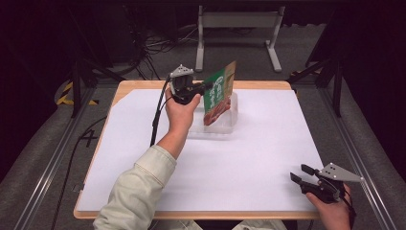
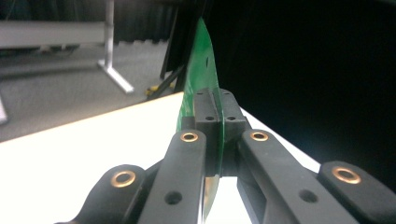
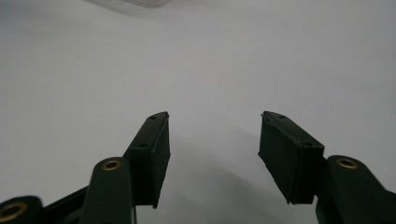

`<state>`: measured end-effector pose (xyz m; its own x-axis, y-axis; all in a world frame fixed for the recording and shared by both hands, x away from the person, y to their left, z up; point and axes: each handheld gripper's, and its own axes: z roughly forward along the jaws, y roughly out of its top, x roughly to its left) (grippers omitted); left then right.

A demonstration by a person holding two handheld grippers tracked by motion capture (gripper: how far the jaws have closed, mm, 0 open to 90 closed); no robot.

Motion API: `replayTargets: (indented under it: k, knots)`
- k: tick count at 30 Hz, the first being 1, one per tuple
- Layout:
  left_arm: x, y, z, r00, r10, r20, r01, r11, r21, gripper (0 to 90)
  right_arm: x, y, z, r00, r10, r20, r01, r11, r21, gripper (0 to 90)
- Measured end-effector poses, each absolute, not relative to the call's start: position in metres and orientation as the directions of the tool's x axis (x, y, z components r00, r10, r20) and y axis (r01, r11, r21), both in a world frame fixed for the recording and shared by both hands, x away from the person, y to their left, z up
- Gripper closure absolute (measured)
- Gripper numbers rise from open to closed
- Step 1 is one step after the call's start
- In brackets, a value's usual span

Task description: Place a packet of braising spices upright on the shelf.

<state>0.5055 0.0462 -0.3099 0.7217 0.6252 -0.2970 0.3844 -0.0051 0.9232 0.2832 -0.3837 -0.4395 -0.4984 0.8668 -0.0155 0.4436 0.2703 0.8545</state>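
A green snack pouch with a red-brown picture hangs tilted over a clear plastic box near the table's far middle. My left gripper is shut on the pouch's left edge. In the left gripper view the pouch stands edge-on, pinched between the two black pads. My right gripper rests at the table's front right corner with its jaws open and nothing between them. The right gripper view has the two black fingertips apart over the white sheet, my right gripper holding nothing.
A white sheet covers most of the wooden table. A metal stand and cables lie on the floor behind the table. Dark rails run along both sides.
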Motion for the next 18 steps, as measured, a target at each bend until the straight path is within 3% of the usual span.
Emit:
replayTargets:
  k: [9,15,16,18]
  knots:
    - [0.501,0.05,-0.312,0.723,0.625,-0.296,0.391,-0.017,0.92,85.9,0.293,-0.376,-0.44,-0.524,0.851,-0.016,0.44,0.287,0.851,43.2]
    - [0.5,0.057,-0.313,0.725,0.623,-0.293,0.374,0.001,0.927,61.8,0.298,-0.373,-0.439,-0.536,0.844,-0.015,0.434,0.29,0.853,43.2]
    - [0.499,0.059,-0.312,0.729,0.617,-0.295,0.371,0.007,0.929,61.8,0.299,-0.372,-0.439,-0.538,0.843,-0.014,0.435,0.292,0.852,43.2]
    - [0.496,0.062,-0.309,0.739,0.613,-0.278,0.361,-0.012,0.932,48.3,0.302,-0.369,-0.439,-0.549,0.836,-0.018,0.429,0.3,0.852,43.1]
